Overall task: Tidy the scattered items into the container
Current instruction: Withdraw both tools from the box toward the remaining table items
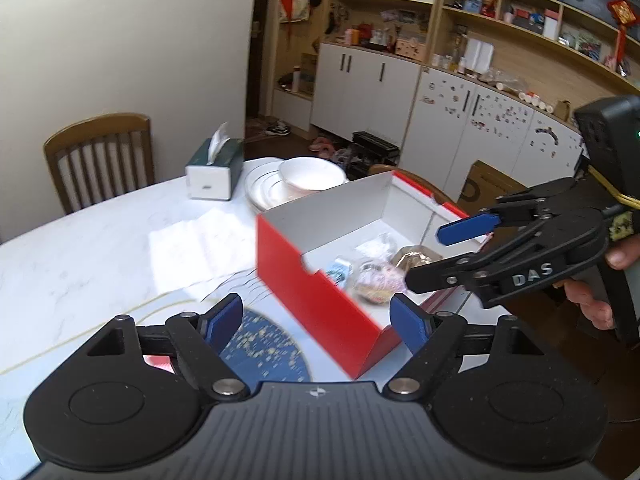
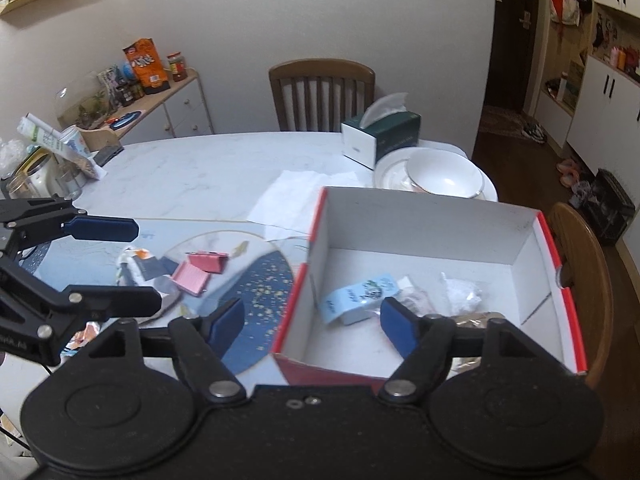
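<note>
1. Nearest in the right wrist view, the right tongs [image 2: 312, 320] stand wide apart with nothing between them, poised over the near left corner of the red-and-white box [image 2: 536, 252]; the left tongs [image 1: 316, 320] are likewise apart and empty, near the box's red side.
2. Inside the box lie a pale blue packet [image 2: 362, 294], a clear crinkly bag [image 2: 460, 292] and a gold-wrapped item [image 1: 416, 258]; the print on the blue packet is too small to read.
3. Left of the box, on the round blue speckled mat [image 2: 260, 280], the scattered items still lie on the desk [image 2: 192, 168]: a pink clip-like piece [image 2: 196, 274] and some small printed wrappers [image 2: 138, 266].
4. By my judgement these are light and thin; the wrappers look soft and slippery, so pinch them at a raised edge; the pink piece looks stiffer and should be taken across its narrow sides.
5. In the left wrist view the right tongs' black body reads "DAS".
6. Further off stand a stack of white plates with a bowl [image 2: 444, 174], a green tissue box [image 2: 380, 136] and a wooden chair [image 2: 322, 92]; an orange snack bag on the far left sideboard bears writing I cannot make out.
</note>
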